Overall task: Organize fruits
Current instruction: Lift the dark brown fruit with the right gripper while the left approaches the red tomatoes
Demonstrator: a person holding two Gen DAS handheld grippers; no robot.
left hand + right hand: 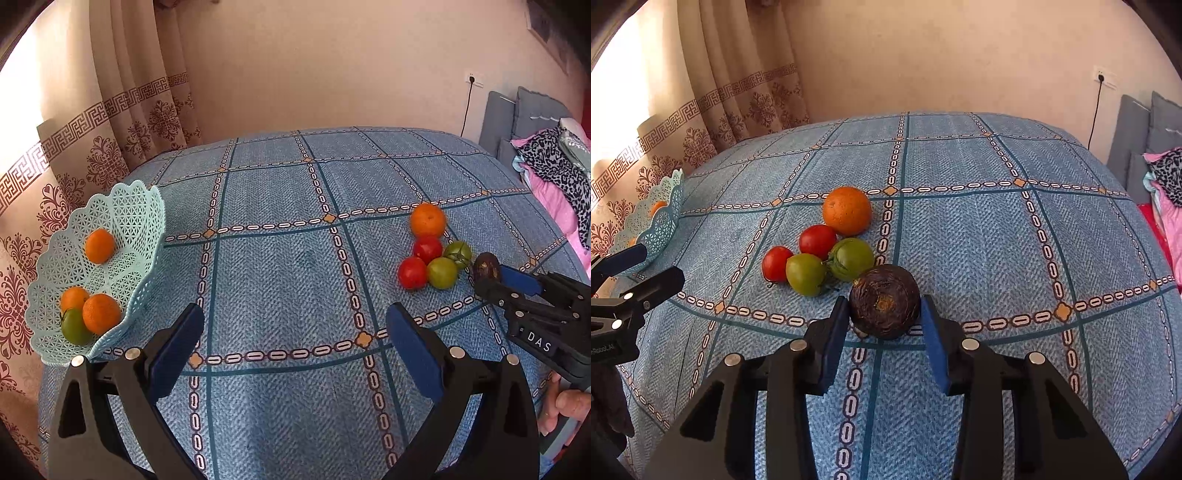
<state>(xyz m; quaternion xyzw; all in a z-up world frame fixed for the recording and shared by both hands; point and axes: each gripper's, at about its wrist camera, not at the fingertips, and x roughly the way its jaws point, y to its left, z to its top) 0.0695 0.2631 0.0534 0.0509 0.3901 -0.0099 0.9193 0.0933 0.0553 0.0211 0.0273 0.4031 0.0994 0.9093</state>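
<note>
Bedroom-type room, beige wall, patterned curtain (110, 122) at upper left, bed with pink bedding at right edge; work surface is a table under a blue checked tablecloth (280, 266). Pale blue lattice basket (122, 221) at left of the left wrist frame, holding three oranges and one green fruit. Loose cluster right of centre in that frame: orange (847, 211) at the top, two red tomatoes (817, 241) and two green tomatoes (806, 274) touching below it. Dark brown round fruit (884, 301) sits just lower right of the cluster in the right wrist view, close to a green tomato. Right gripper (884, 314) has its blue pads on either side of the dark fruit, at or almost at its skin; can't tell if it's actually squeezed. Left gripper (295, 334) spread wide, nothing between the pads, over bare cloth at lower centre, basket near its left finger. A hand (565, 406) shows at lower right on the right gripper's handle.
</note>
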